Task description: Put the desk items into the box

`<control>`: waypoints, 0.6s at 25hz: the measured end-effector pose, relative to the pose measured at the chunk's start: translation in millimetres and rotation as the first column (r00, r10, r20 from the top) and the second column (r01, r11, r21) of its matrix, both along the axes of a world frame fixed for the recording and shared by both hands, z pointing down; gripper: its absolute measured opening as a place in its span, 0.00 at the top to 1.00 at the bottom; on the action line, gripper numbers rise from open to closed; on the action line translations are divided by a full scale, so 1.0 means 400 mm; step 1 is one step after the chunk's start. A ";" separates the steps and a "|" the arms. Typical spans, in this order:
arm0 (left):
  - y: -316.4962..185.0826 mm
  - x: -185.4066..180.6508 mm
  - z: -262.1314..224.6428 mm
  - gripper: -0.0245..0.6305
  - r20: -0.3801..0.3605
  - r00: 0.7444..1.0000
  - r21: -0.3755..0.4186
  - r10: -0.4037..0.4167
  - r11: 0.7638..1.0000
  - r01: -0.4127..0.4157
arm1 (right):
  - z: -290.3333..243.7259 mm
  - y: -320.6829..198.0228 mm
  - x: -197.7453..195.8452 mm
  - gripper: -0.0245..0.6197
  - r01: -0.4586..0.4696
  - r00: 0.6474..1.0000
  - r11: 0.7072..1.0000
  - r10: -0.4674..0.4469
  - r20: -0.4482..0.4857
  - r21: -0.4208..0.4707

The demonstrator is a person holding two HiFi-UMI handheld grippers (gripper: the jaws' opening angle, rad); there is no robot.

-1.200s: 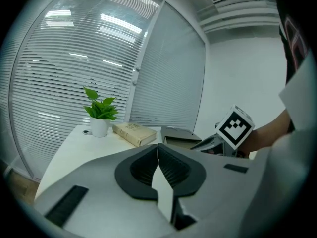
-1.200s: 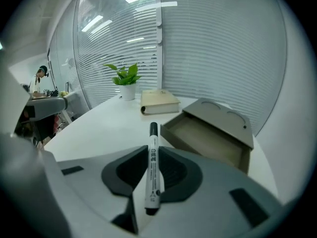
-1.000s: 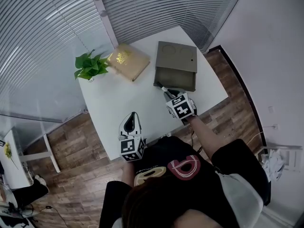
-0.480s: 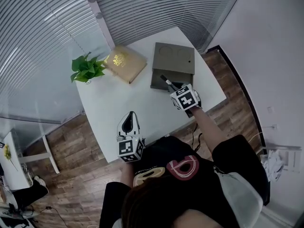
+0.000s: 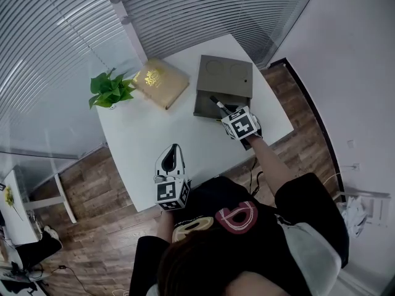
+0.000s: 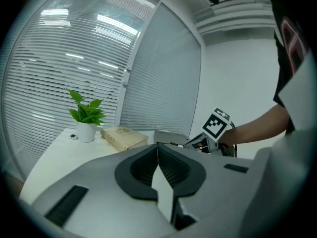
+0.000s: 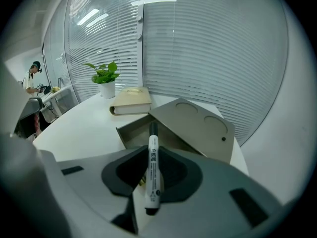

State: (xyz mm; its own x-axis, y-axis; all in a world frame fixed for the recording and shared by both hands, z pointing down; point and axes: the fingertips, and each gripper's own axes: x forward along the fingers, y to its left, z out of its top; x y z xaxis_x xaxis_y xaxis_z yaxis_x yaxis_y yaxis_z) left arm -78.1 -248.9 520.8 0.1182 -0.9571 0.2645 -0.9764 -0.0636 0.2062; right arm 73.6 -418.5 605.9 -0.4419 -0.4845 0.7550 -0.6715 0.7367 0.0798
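While right claw (image 5: 226, 111) grips a marker (image 7: 153, 167), left claw (image 6: 159, 170) closed, empty.

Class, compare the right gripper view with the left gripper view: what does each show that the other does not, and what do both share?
Only the right gripper view: the right hand-held gripper with its jaws clamped on a marker, which points at the inside of the open box. Only the left gripper view: the left hand-held gripper, jaws together and empty, and the person's forearm. Both: the plant, the book, the box and the white table.
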 end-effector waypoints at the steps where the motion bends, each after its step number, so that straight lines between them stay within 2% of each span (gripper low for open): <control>1: -0.001 -0.003 0.001 0.93 0.000 1.000 -0.002 -0.006 1.000 0.006 | 0.004 -0.004 0.002 0.85 0.000 1.000 1.000 0.000 -0.003 -0.003; 15: -0.023 0.016 0.008 0.93 -0.002 1.000 -0.012 -0.018 1.000 0.018 | 0.068 -0.047 0.037 0.85 -0.018 0.999 0.999 0.017 -0.030 -0.036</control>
